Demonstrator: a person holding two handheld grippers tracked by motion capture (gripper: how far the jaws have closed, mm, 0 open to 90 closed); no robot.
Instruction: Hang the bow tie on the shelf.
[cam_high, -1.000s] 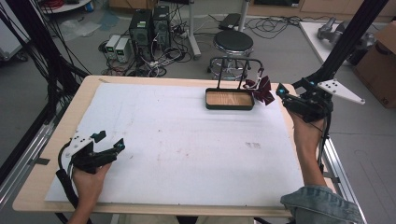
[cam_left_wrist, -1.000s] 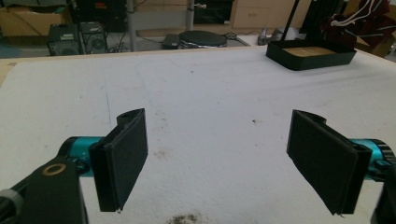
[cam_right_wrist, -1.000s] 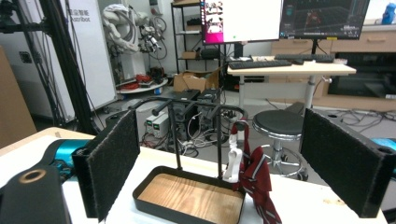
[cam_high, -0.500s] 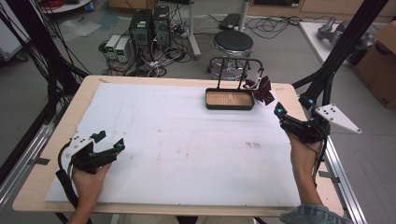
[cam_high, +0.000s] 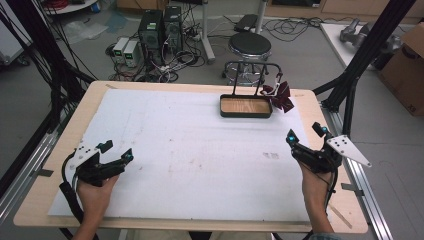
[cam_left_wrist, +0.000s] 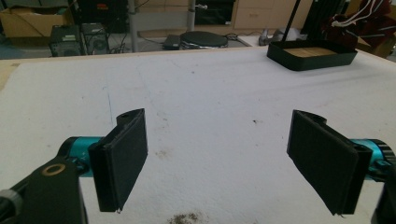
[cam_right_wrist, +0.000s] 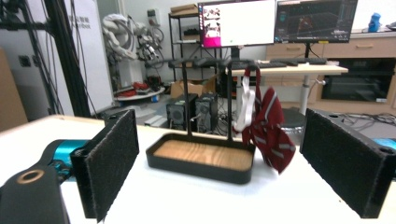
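Right claw (cam_high: 306, 138) pulled back from tray (cam_high: 246, 114) — white mat (cam_high: 190, 150) | cluttered lab

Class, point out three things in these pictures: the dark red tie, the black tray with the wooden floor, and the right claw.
dark red tie (cam_right_wrist: 270, 133), right gripper view, on its striped hanging fold.
black tray (cam_high: 246, 114), high view, on its near rim.
right claw (cam_high: 306, 134), high view, midway between its fingertips.

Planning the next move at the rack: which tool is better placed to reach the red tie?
Right. The right tool, open, faces the red tie on the rack; the left tool sits far across the table.
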